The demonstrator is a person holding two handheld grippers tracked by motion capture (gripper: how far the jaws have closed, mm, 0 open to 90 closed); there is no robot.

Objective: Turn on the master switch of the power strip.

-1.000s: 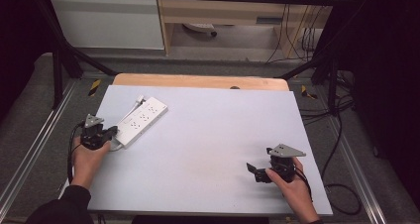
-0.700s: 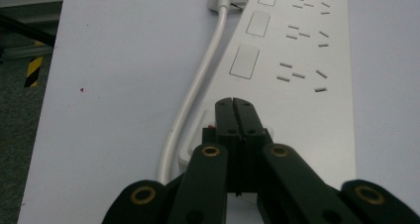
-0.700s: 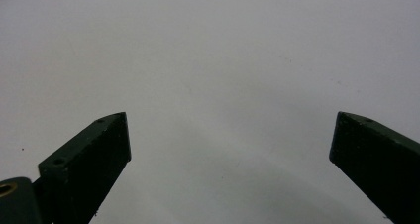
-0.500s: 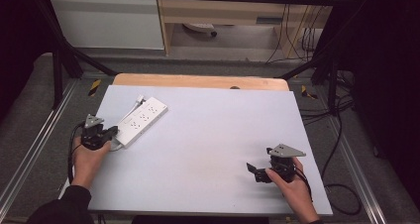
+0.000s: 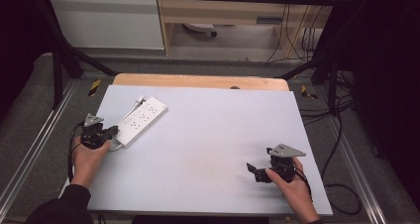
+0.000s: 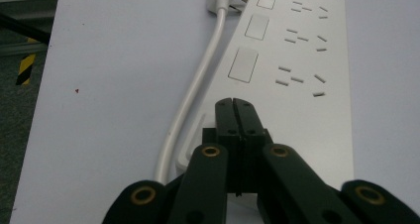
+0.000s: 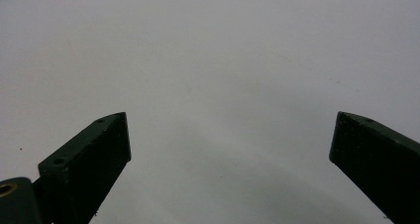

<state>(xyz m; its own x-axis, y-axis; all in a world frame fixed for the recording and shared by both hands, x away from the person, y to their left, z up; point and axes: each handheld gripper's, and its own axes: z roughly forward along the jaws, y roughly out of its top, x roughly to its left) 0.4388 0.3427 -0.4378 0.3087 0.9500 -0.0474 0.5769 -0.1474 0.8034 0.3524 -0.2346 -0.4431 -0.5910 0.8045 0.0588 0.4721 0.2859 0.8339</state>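
Near left edge of table (image 5: 208,135): left gripper (image 5: 113,131), jaws pressed together, tips over near end of white power strip (image 5: 142,121), cord (image 6: 190,92) alongside. Toward front right corner: right gripper (image 5: 251,168), jaws spread wide, holding nothing.

So the power strip (image 5: 142,120) lies on the table (image 5: 208,135) in its far left part, angled, with its cord (image 6: 190,92) running along its left side. Left gripper (image 5: 110,133) sits right at its near end, right gripper (image 5: 251,171) well apart at the near right
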